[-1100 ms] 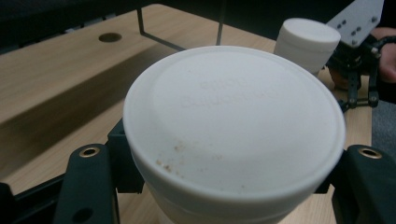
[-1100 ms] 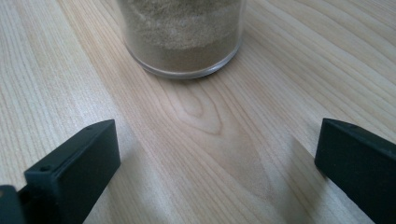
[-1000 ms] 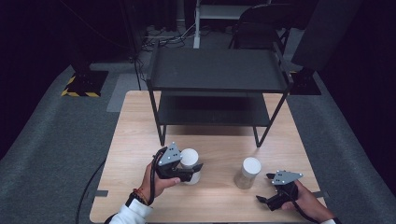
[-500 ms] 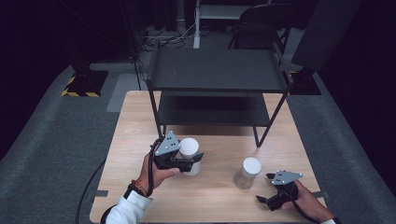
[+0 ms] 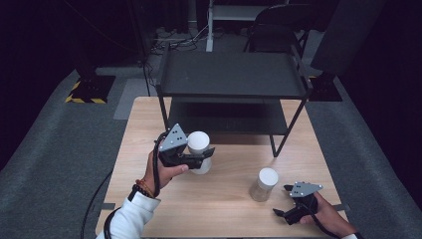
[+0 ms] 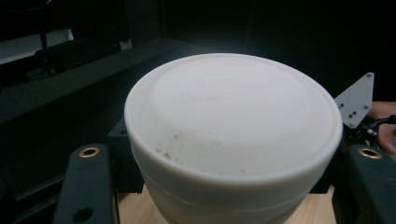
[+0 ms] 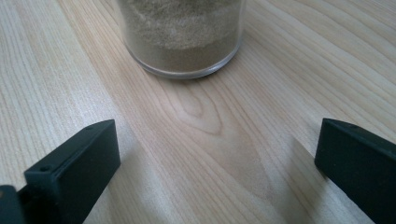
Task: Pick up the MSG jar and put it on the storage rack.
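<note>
Left tongs (image 5: 201, 158) clamped on white-lidded jar (image 5: 199, 152), lifted off table (image 5: 224, 209); right tongs (image 5: 284, 200) wide apart, second jar (image 5: 263, 184) just ahead.

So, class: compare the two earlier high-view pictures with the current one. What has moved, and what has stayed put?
The left claw, shut on the white jar, has lifted it and carried it toward the black shelf; nothing was newly grasped or let go. The right claw stays open, low over the table, behind the clear jar of powder, which has not moved.
</note>
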Available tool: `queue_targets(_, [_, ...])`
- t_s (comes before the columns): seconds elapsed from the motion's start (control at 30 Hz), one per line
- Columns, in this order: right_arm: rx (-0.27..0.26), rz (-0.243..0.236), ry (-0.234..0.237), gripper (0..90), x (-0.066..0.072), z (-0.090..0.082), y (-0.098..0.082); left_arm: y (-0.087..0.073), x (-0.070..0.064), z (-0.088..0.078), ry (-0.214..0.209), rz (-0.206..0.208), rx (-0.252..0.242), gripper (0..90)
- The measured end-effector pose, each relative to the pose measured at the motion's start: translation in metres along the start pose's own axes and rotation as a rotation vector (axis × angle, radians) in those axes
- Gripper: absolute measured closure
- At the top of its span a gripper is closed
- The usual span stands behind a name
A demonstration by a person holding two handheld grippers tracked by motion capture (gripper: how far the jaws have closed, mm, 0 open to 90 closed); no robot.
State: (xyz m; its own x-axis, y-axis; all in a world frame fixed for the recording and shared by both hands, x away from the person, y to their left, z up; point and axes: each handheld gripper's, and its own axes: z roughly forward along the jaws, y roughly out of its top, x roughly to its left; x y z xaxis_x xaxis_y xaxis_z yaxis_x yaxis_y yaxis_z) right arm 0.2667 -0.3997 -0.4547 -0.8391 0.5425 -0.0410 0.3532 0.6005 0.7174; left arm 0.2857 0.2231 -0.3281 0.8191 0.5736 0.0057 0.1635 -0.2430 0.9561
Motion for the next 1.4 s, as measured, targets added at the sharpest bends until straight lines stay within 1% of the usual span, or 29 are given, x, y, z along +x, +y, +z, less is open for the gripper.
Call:
queue_targets(0.2, [0.000,0.000,0.000,0.0,0.000,0.000,0.000,0.012,0.001,0.001,-0.005,0.014,-0.019,33.8])
queue_targets(0.3, [0.000,0.000,0.000,0.0,0.000,0.000,0.000,0.019,0.003,0.003,-0.012,0.014,-0.041,33.8])
queue_targets(0.33, [0.000,0.000,0.000,0.0,0.000,0.000,0.000,0.019,0.003,0.003,-0.012,0.014,-0.041,33.8])
queue_targets(0.43, [0.000,0.000,0.000,0.0,0.000,0.000,0.000,0.025,0.003,0.005,-0.016,0.022,-0.051,33.8])
queue_targets(0.5, [0.000,0.000,0.000,0.0,0.000,0.000,0.000,0.031,0.003,0.007,-0.020,0.030,-0.054,33.8])
queue_targets(0.53, [0.000,0.000,0.000,0.0,0.000,0.000,0.000,0.038,0.003,0.009,-0.026,0.036,-0.056,33.8])
queue_targets(0.57, [0.000,0.000,0.000,0.0,0.000,0.000,0.000,0.038,0.003,0.009,-0.026,0.036,-0.056,33.8])
queue_targets(0.6, [0.000,0.000,0.000,0.0,0.000,0.000,0.000,0.045,0.002,0.011,-0.028,0.044,-0.059,33.8])
queue_targets(0.63, [0.000,0.000,0.000,0.0,0.000,0.000,0.000,0.048,0.002,0.012,-0.029,0.049,-0.061,33.8])
queue_targets(0.67, [0.000,0.000,0.000,0.0,0.000,0.000,0.000,0.048,0.002,0.012,-0.029,0.049,-0.061,33.8])
queue_targets(0.77, [0.000,0.000,0.000,0.0,0.000,0.000,0.000,0.057,0.001,0.015,-0.030,0.057,-0.068,33.8])
queue_targets(0.8, [0.000,0.000,0.000,0.0,0.000,0.000,0.000,0.063,0.002,0.016,-0.036,0.062,-0.074,33.8])
queue_targets(1.0, [0.000,0.000,0.000,0.0,0.000,0.000,0.000,0.072,0.002,0.019,-0.034,0.058,-0.090,33.8])
queue_targets(1.07, [0.000,0.000,0.000,0.0,0.000,0.000,0.000,0.076,0.003,0.020,-0.039,0.067,-0.094,33.8])
queue_targets(1.17, [0.000,0.000,0.000,0.0,0.000,0.000,0.000,0.079,0.006,0.022,-0.052,0.060,-0.106,33.8])
queue_targets(1.23, [0.000,0.000,-0.001,0.0,0.000,0.000,0.000,0.083,0.006,0.024,-0.050,0.071,-0.107,33.8])
queue_targets(1.4, [0.000,0.001,0.000,0.0,0.000,0.000,0.000,0.092,0.007,0.027,-0.051,0.073,-0.113,33.8])
